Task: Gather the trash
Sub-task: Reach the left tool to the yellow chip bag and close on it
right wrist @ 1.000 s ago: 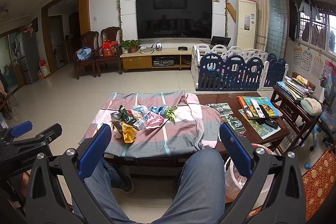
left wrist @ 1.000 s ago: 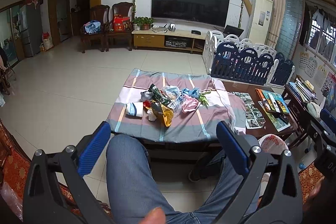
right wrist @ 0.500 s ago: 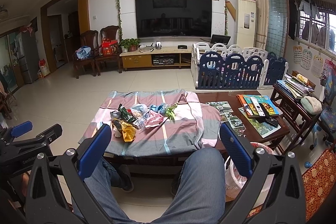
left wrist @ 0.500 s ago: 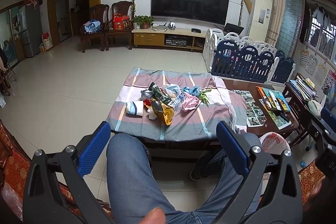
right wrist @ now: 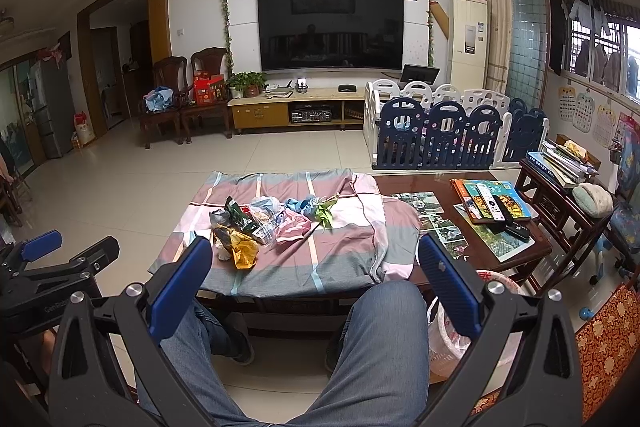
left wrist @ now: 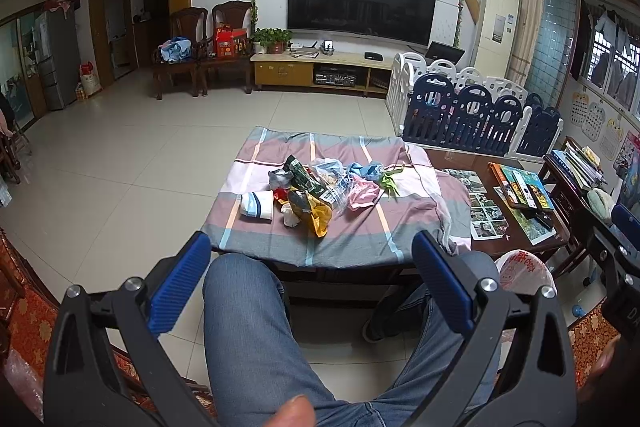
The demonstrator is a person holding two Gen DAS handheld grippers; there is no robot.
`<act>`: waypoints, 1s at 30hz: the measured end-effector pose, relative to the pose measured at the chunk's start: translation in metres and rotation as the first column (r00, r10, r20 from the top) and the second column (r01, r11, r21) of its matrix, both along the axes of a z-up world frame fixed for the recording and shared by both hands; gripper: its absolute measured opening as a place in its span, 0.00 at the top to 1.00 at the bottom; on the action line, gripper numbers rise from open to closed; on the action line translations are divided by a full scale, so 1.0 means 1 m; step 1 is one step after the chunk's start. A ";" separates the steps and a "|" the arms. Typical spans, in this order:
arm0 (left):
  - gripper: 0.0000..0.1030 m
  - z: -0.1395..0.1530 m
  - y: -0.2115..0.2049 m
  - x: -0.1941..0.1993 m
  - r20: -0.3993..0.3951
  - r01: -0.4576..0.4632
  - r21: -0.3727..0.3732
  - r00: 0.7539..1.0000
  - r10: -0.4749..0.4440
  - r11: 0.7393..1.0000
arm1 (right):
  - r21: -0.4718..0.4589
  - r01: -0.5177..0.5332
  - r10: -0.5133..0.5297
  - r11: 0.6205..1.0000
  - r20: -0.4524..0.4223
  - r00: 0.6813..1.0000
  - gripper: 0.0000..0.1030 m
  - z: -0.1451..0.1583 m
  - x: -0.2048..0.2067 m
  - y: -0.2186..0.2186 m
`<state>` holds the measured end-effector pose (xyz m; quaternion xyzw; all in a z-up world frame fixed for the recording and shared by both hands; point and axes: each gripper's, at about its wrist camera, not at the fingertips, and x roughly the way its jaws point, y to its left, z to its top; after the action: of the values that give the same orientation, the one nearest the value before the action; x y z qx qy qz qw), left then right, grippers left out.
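Striped cloth (left wrist: 360, 239) over the low table (right wrist: 440, 183), ahead of both grippers. Trash pile (left wrist: 316, 187) sits mid-cloth, forward and well apart from the left gripper (left wrist: 310, 267) and right gripper (right wrist: 316, 267), both spread wide and empty. Judged light, soft, crinkly (film probably slippery). Yellow wrapper (left wrist: 320, 219) lies nearest: pinch a bunched fold. White bag (right wrist: 456, 331), lower right, looks the likely bin.

One pile of trash (left wrist: 312, 187) on one worktop (left wrist: 516, 239); two wooden chairs (right wrist: 184, 95), one television (right wrist: 330, 31), one bin bag (left wrist: 520, 271).
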<state>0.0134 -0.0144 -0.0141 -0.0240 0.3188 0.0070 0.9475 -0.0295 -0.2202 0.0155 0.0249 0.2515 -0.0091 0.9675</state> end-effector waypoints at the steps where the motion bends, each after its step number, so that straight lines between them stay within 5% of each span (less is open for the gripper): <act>1: 0.03 -0.001 0.000 0.000 -0.001 0.001 -0.001 1.000 -0.001 1.000 | 0.002 -0.001 0.001 1.000 -0.001 1.000 0.02 -0.001 0.000 -0.001; 17: 0.03 -0.014 0.003 0.007 0.035 0.005 0.047 0.999 -0.006 0.999 | 0.022 -0.021 0.021 1.000 -0.009 1.000 0.02 -0.009 0.007 -0.005; 23: 0.03 -0.031 0.014 0.015 0.092 0.098 -0.016 0.991 -0.096 0.995 | 0.120 -0.045 0.022 0.992 0.185 0.982 0.02 -0.017 0.001 -0.026; 26: 0.03 -0.054 0.017 0.030 0.094 0.107 -0.003 0.990 -0.106 0.994 | 0.196 -0.039 -0.020 0.980 0.290 0.957 0.02 -0.043 0.009 -0.041; 28: 0.03 -0.077 0.021 0.042 0.135 0.146 -0.017 0.981 -0.142 0.989 | 0.211 -0.014 -0.025 0.977 0.180 0.983 0.02 -0.073 0.044 -0.047; 30: 0.03 -0.104 0.032 0.053 0.176 0.211 -0.113 0.966 -0.190 0.971 | 0.243 -0.025 0.021 0.970 0.019 1.000 0.02 -0.104 0.080 -0.051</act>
<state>0.0666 0.0181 -0.1185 -0.0542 0.2403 -0.1119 0.9627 0.0509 -0.2714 -0.0889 0.1402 0.2432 0.0332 0.9592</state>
